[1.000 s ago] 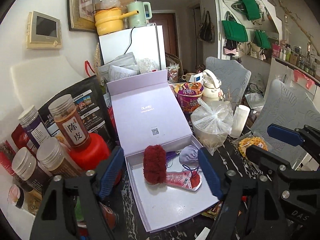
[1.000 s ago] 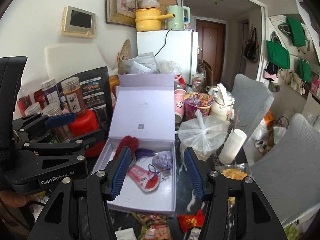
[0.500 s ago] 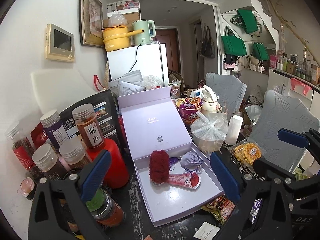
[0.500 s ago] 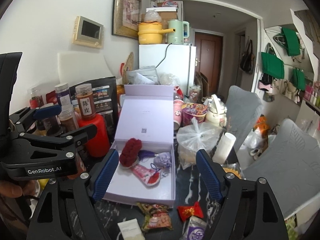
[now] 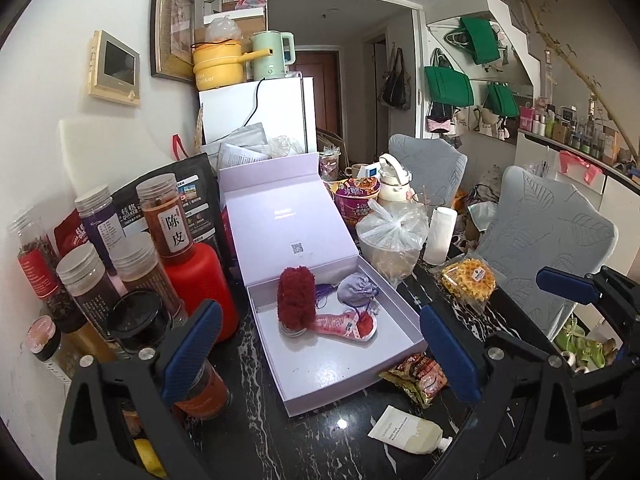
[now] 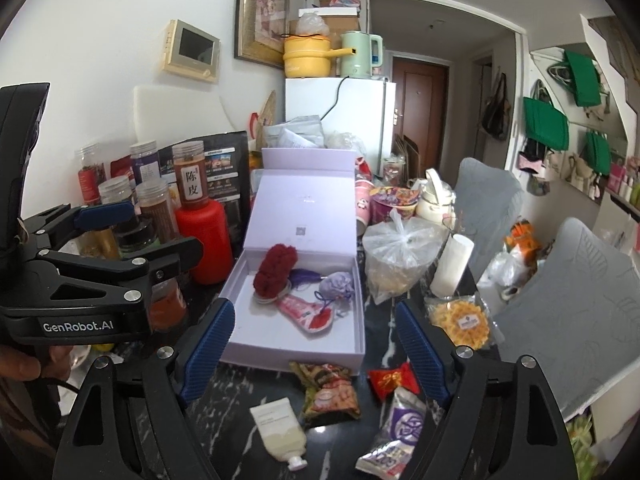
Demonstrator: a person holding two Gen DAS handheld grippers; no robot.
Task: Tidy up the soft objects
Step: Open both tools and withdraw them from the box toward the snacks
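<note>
Left wrist view: my left tongs stand wide and empty, having just spread further, and my right tongs have just been opening too, nothing between them. Ahead at twelve o'clock lies the open lilac gift box on the counter. Inside, the red fluffy pouch stands with its long axis running twelve to six, the lilac drawstring sachet just beside it at one o'clock. Neither hand looks clearly nearer; both tongs tilt gently downward toward the box.

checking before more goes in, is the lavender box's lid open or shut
Open. The lavender box has its lid swung up and leaning back, leaving the red fuzzy item inside exposed.
</note>
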